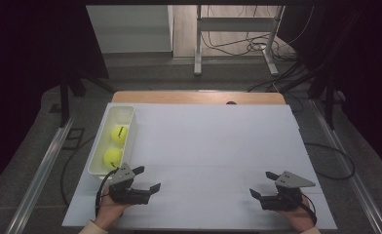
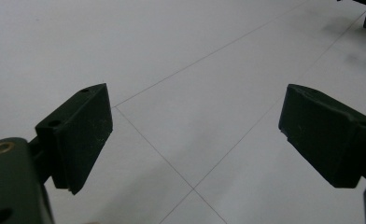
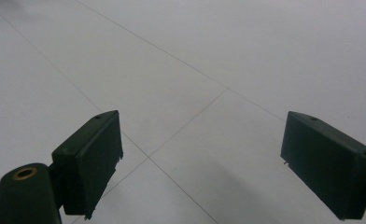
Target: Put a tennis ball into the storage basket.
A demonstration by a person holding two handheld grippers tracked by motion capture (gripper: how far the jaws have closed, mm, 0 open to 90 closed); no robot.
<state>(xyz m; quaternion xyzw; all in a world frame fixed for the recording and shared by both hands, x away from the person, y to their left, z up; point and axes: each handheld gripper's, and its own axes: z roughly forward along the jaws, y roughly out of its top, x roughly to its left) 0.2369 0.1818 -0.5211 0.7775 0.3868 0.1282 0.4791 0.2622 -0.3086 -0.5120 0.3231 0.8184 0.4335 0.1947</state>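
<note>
Two yellow tennis balls, the far one (image 1: 119,134) and the near one (image 1: 112,157), lie in a long white tray (image 1: 126,113) at the left of the white table top. Just in front of the tray's near end rests my left gripper (image 1: 146,178), open, jaws pointing right and a little away, nothing between them (image 2: 195,135). At the front right my right gripper (image 1: 262,184) is open too, jaws pointing left, with bare table between them (image 3: 200,161). A hand holds each gripper from the table's near edge.
The white table top (image 1: 213,141) has thin seams and a wooden strip (image 1: 199,97) along its far edge. Beyond it stand a white table frame (image 1: 238,29) and loose cables on the floor. Metal rails (image 1: 43,165) run along both sides.
</note>
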